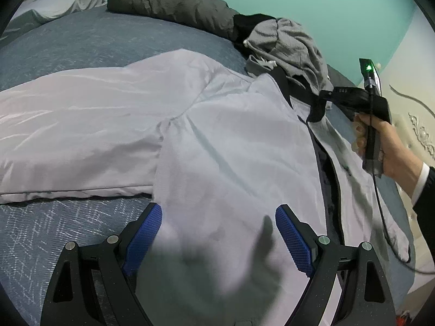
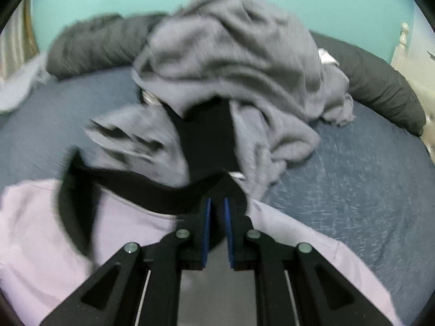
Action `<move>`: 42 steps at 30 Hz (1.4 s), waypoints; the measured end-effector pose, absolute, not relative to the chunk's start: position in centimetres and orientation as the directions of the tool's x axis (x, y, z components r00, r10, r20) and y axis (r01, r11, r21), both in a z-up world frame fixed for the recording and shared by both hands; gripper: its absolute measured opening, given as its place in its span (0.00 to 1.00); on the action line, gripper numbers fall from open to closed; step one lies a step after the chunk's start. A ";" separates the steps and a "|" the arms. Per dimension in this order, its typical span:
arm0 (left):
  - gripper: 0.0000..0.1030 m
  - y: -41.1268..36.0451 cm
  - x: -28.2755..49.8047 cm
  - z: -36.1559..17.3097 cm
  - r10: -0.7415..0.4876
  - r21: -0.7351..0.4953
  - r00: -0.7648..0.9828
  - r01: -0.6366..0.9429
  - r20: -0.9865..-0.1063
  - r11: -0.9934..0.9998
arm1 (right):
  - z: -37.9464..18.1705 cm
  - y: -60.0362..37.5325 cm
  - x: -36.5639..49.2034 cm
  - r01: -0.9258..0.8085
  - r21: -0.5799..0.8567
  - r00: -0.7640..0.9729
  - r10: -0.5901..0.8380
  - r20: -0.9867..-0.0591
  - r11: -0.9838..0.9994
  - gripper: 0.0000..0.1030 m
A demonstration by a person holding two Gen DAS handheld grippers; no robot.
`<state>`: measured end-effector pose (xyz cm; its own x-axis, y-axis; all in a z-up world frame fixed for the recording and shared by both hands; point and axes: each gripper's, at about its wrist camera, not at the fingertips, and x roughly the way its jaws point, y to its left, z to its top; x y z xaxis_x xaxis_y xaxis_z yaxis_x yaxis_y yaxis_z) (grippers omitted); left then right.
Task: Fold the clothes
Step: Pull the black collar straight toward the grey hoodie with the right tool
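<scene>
My right gripper (image 2: 217, 212) pinches the black collar band (image 2: 152, 193) of the pale lilac jacket (image 1: 223, 146) spread on the blue bed (image 1: 81, 46), apparently to straighten it; my left gripper (image 1: 217, 233) hovers wide over its hem.

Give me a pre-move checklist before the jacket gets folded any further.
1. Right gripper shut on the black collar: ok.
2. Left gripper open above the pale jacket: ok.
3. Left sleeve spread flat on the bed: ok.
4. Jacket apart from the grey hoodie: not ok, they overlap at the collar.
5. Cable off the jacket: not ok, it trails across the jacket's right side.
</scene>
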<state>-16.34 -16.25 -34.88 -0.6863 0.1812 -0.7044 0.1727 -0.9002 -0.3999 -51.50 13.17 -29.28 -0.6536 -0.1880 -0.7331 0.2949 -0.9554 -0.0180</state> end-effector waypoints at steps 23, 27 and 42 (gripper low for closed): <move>0.86 -17.5 -15.9 -35.1 0.182 -0.431 -0.689 0.207 -0.702 -0.879 | -31.8 8.1 -50.4 0.325 0.198 -0.515 -0.348 -0.784 -0.925 0.00; 0.86 -17.4 -15.9 -35.1 0.180 -0.425 -0.687 0.206 -0.705 -0.881 | -32.1 9.9 -50.5 0.334 0.392 -0.470 -0.512 -0.719 -0.857 0.00; 0.86 -17.4 -16.0 -35.1 0.184 -0.432 -0.686 0.208 -0.704 -0.878 | -31.6 5.4 -49.7 0.448 0.335 -0.455 -0.534 -0.713 -0.829 0.03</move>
